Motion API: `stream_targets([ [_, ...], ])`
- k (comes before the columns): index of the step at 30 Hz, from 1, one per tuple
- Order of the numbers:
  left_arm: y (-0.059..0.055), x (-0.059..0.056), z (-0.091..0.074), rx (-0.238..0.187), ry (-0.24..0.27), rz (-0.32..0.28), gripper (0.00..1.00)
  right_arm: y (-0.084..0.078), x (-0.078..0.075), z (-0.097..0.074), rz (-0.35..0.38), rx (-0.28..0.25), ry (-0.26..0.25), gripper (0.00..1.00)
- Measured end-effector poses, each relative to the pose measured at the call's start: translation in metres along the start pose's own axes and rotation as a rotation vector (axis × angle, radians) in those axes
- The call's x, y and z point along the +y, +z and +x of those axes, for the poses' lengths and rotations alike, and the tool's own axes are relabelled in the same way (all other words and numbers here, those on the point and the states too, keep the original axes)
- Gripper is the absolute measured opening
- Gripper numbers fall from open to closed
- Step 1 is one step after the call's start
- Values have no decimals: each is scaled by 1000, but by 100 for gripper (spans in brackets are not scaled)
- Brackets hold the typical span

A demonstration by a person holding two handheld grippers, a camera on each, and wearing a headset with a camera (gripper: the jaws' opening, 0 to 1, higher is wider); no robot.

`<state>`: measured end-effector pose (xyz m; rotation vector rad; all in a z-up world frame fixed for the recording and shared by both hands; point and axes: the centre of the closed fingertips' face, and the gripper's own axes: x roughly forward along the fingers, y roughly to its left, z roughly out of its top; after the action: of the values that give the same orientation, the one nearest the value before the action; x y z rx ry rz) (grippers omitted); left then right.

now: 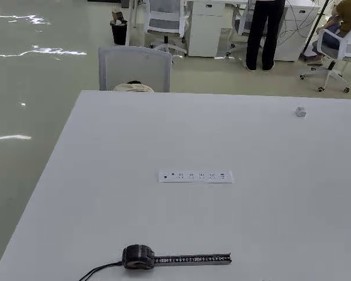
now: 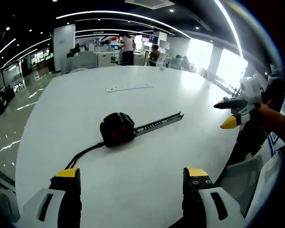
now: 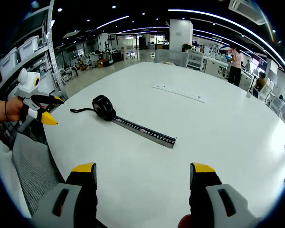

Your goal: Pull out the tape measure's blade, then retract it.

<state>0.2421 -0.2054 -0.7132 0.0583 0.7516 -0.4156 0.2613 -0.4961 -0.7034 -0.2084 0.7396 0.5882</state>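
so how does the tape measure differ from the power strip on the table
The tape measure is black with a rounded case; the power strip is white and flat. The tape measure lies at the near edge, the power strip mid-table. The tape measure's blade is pulled out and a strap trails from it; the power strip shows no cord. Both lie on the table.

Open room across table, tape measure at near edge, power strip mid-table
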Motion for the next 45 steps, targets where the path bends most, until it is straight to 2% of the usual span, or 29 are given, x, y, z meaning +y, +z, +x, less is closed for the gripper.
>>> stream_targets([
  [6,-8,0,-8,0,21,-25,88,1,6,-11,10,-7,-14,85],
  [16,-9,-1,-17,0,50,-42,90,2,13,-25,19,-8,-23,88],
  [27,-13,5,-31,-4,91,-59,92,1,19,-30,15,10,-23,91],
  [30,-13,3,-34,2,89,-70,94,0,20,-31,20,12,-24,91],
  [45,-15,1,-33,18,93,-94,97,-10,16,-35,39,39,-35,92],
])
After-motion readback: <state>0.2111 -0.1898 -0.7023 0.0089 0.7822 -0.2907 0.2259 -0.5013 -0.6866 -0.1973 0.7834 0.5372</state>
